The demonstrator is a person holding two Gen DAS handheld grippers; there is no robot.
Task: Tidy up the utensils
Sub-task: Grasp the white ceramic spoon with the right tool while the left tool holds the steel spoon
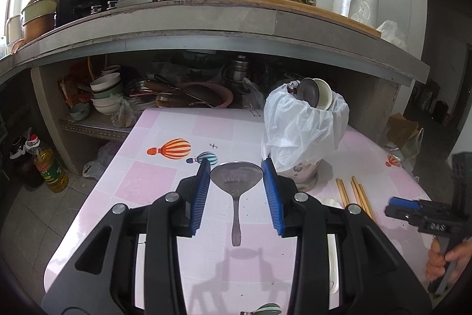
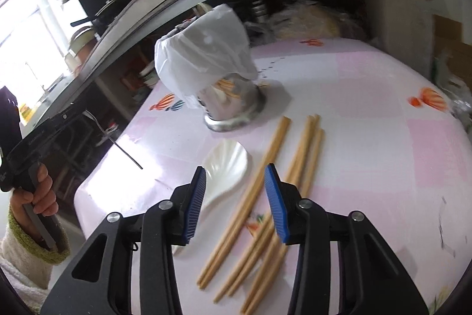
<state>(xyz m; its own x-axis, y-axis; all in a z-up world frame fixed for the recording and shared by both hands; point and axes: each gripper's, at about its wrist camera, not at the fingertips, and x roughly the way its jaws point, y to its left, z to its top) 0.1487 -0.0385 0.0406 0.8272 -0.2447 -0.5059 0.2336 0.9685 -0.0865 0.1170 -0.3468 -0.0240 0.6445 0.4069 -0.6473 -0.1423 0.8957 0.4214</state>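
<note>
Left wrist view: the left gripper [image 1: 236, 191] has its blue-padded fingers [image 1: 200, 197] spread, and the flat steel spatula-shaped spoon [image 1: 236, 182] sits between them with clear gaps on both sides, so nothing presses on it. Whether the spoon lies on the pink balloon-print tablecloth [image 1: 165, 143] or is somehow lifted cannot be told from here. Beyond the right fingertip stands the steel utensil holder lined with a white plastic bag [image 1: 303, 132]; a dark metal ladle bowl [image 1: 308, 92] and a cream ceramic spoon [image 1: 324, 96] already stick out of its top.

In the right wrist view, the right gripper [image 2: 235, 197] hovers with fingers apart over the loose pale wooden chopsticks [image 2: 250, 197]; one stick runs between the fingers, the rest lie under and beyond the right finger. A white shell-shaped ceramic spoon [image 2: 227, 164] rests just past the left finger. No pad touches anything.

Judging by this, the job is partly done: two pieces are in the holder, while the steel spoon, the white spoon and all the chopsticks remain to be gathered.
</note>
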